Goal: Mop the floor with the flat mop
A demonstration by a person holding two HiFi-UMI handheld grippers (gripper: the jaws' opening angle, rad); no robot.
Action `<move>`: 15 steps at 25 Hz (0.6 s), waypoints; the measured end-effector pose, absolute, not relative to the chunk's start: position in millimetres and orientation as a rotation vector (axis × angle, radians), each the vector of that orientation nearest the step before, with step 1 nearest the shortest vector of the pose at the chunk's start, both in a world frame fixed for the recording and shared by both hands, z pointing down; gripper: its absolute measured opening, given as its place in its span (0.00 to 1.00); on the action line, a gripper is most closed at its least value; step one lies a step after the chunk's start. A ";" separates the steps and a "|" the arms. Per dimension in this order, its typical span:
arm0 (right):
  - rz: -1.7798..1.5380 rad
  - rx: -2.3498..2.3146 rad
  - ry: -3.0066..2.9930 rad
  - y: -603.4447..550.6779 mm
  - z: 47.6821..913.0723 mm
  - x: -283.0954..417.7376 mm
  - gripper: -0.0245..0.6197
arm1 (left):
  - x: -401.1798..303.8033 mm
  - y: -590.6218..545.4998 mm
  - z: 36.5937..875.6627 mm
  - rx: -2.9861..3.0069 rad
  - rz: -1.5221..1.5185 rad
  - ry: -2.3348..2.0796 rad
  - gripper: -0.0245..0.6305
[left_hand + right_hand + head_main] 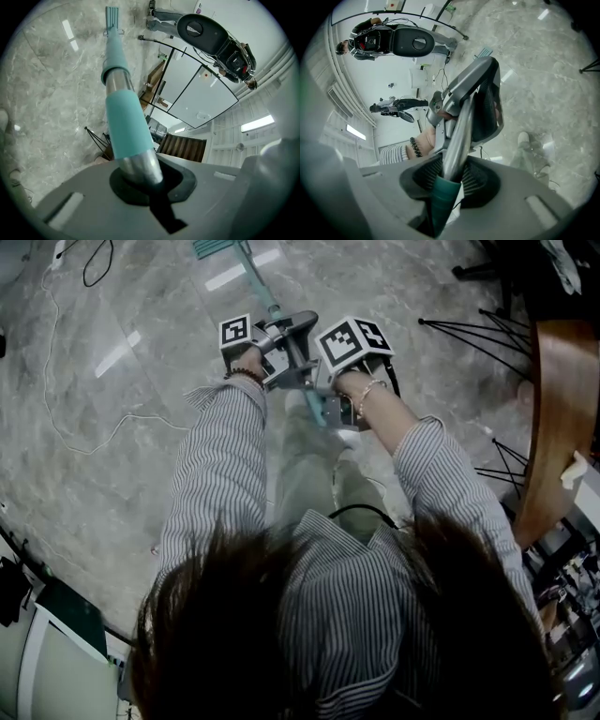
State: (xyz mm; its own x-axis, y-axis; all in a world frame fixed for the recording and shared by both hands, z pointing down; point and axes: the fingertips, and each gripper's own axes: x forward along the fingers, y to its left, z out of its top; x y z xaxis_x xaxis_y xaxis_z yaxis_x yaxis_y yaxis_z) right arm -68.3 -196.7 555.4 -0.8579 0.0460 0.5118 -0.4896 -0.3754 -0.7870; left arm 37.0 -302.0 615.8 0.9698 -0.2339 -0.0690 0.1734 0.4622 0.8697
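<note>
The flat mop's handle slants away from the person across the grey marble floor. Its teal mop head lies flat on the tiles at the top edge of the head view. The handle is bare metal with teal sleeves.

The left gripper is the farther one along the shaft. In the left gripper view its fingers are pressed shut around the metal section just below a teal sleeve. Past the sleeve, the shaft runs on down to the mop head.

The right gripper sits just behind it, nearer the person. In the right gripper view its ribbed fingers are clamped on both sides of the handle, where the metal meets the teal end grip. The left gripper shows just ahead on the same shaft.

Both arms wear striped sleeves, with a dark beaded bracelet on the left wrist. A thin white cable trails over the floor to the left, well apart from the mop. Black wire legs stand to the right.
</note>
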 end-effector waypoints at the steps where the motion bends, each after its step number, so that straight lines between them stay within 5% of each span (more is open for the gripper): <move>1: 2.283 0.588 -1.521 -192.0 553.5 -67.2 0.21 | 38.1 -297.4 613.8 1.059 -0.253 -0.063 0.05; 15: 2.226 0.518 -1.519 -53.7 548.7 -41.3 0.21 | 56.4 -166.8 608.9 1.044 -0.337 -0.098 0.05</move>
